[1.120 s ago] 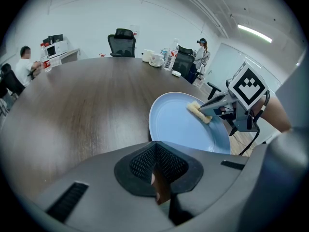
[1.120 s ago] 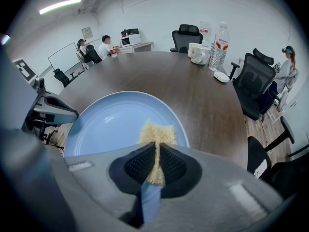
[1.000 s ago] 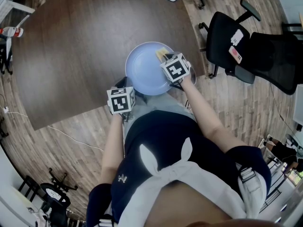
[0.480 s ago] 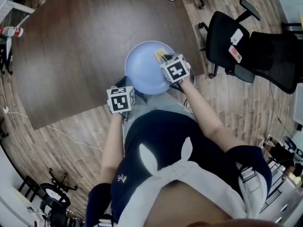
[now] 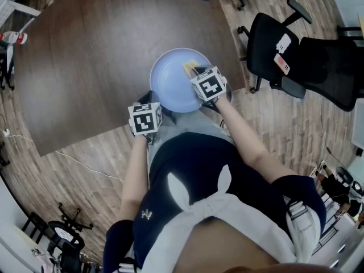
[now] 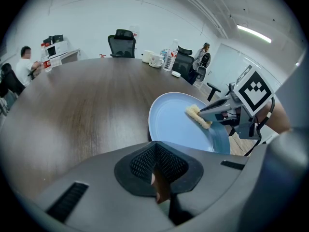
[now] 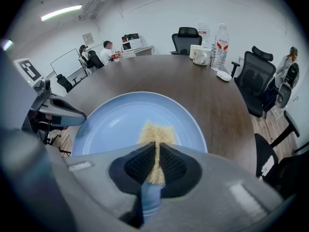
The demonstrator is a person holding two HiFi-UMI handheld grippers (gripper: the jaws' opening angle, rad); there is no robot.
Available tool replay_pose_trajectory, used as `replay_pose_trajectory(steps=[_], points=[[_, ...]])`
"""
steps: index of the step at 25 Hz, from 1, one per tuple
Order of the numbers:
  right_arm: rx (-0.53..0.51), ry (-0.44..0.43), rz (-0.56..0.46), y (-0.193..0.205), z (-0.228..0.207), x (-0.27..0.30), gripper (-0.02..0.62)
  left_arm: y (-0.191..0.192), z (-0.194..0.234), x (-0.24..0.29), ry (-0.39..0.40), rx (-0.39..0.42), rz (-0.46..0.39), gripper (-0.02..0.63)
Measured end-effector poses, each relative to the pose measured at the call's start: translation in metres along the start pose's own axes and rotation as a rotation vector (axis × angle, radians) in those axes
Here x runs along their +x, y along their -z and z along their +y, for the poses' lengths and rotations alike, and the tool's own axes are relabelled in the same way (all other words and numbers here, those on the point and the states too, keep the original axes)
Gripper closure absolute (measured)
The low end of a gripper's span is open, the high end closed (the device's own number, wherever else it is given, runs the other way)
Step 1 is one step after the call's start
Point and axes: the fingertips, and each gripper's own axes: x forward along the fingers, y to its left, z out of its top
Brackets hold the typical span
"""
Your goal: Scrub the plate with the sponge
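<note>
A light blue plate (image 5: 170, 84) lies on the dark wooden table (image 5: 96, 50) by its near edge. My right gripper (image 5: 197, 73) is shut on a yellow sponge (image 5: 189, 67), which rests on the plate's right half. In the right gripper view the sponge (image 7: 157, 134) lies flat on the plate (image 7: 116, 122), just beyond the gripper (image 7: 155, 151). My left gripper (image 5: 149, 100) sits at the plate's near-left rim, jaws shut with nothing seen between them. In the left gripper view that gripper (image 6: 154, 151) has the plate (image 6: 176, 124) ahead and to its right, with the sponge (image 6: 199, 116) on it.
Black office chairs (image 5: 284, 50) stand to the right of the table. At the table's far side are a water bottle (image 7: 219, 40), white mugs (image 7: 200, 54) and a small white dish (image 7: 224, 75). People sit at the far end (image 7: 107, 50). The table edge runs just under my grippers.
My right gripper has slid the sponge a little to the left across the plate. The left gripper and the plate have stayed put.
</note>
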Motion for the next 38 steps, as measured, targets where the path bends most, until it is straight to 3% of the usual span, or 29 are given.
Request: replay_pose_trajectory(steps=[38], points=[[-0.084,-0.17,-0.005,0.009,0.077,-0.001,0.571,0.001,-0.002,-0.001,-0.001,-0.012,-0.002,0.6]])
